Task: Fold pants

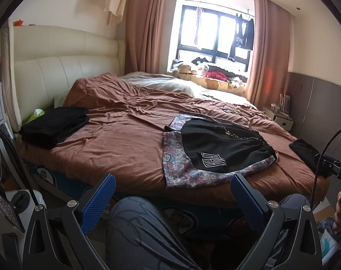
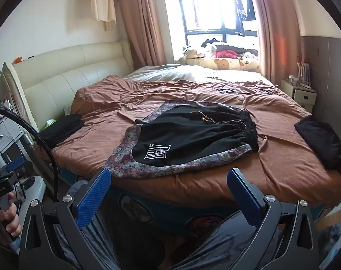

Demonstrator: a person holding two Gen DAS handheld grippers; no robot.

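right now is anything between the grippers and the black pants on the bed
Nothing visible. The left gripper and right gripper hang open off the bed's near edge; only bare brown blanket and patterned cloth lie before the black pants.

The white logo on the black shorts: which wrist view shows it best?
The right wrist view: the white logo sits near frame centre, large and unobstructed on the black shorts. The left wrist view shows it too, but smaller and further off to the right.
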